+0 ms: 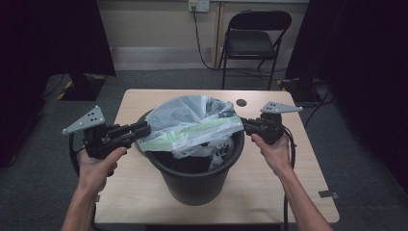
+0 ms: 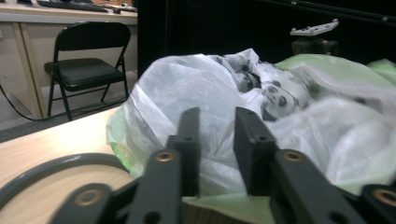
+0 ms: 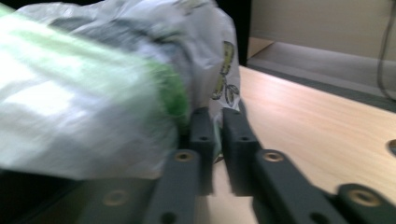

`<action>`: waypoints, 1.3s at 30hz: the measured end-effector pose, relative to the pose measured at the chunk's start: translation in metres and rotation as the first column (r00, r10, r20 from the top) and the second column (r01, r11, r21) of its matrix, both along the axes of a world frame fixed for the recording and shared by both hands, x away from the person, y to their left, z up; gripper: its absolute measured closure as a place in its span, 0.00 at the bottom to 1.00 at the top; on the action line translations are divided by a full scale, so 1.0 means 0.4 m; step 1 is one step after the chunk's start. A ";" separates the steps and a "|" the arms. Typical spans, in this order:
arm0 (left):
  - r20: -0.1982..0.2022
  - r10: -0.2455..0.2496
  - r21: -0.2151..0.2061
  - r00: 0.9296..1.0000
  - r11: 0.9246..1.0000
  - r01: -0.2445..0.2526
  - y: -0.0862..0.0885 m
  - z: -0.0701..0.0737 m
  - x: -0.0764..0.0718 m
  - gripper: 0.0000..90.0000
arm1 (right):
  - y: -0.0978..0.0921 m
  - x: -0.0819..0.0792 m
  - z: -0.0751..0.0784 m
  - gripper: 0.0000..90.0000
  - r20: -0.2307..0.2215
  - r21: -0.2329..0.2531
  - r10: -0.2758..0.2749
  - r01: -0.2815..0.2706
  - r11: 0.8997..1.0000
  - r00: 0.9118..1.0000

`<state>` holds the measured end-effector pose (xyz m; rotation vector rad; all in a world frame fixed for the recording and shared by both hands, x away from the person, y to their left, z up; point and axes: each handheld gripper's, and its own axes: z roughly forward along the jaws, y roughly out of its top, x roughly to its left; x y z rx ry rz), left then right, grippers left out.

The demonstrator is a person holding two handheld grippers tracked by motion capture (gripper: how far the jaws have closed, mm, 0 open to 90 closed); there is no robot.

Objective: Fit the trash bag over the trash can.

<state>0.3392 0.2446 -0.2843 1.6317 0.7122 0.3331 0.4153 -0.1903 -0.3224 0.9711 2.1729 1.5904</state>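
You are stretching plastic bag across black bin on worktop. Right gripper pinching bag edge, jaws nearly closed. Left gripper jaws parted around film — grip looking loose. Risk: pulling harder — bag slipping free or tearing.

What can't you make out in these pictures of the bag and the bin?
- Bin bottom, high view: hidden by the plastic bag.
- Print on the bag, right gripper view: blurred.
- Left gripper fingers, left gripper view: a gap shows, so whether they pinch the bag is unclear.
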 end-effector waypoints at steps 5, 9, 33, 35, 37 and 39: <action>0.000 0.023 0.003 1.000 1.000 -0.023 -0.003 0.009 0.036 0.58 | -0.016 0.006 0.042 0.65 0.034 0.037 -0.069 0.068 0.997 0.997; -0.010 0.053 0.066 0.999 0.996 -0.053 -0.009 -0.004 0.044 0.56 | -0.021 0.005 0.068 0.59 0.054 0.049 -0.097 0.094 0.994 0.994; 0.040 -0.021 0.005 0.999 1.000 0.021 0.002 0.028 0.023 0.64 | 0.011 -0.006 0.113 0.51 0.094 0.103 -0.060 0.050 0.993 0.994; 0.020 -0.009 0.039 1.000 0.999 0.009 -0.006 0.021 0.049 0.59 | 0.011 -0.011 0.117 0.50 0.099 0.103 -0.058 0.048 0.994 0.993; -0.011 0.002 0.053 1.000 0.999 -0.002 -0.011 0.007 0.066 0.58 | 0.008 -0.016 0.120 0.50 0.103 0.108 -0.053 0.041 0.993 0.993; -0.013 0.021 0.073 1.000 0.997 -0.020 -0.013 -0.002 0.066 0.65 | 0.004 -0.020 0.122 0.49 0.103 0.111 -0.054 0.043 0.993 0.993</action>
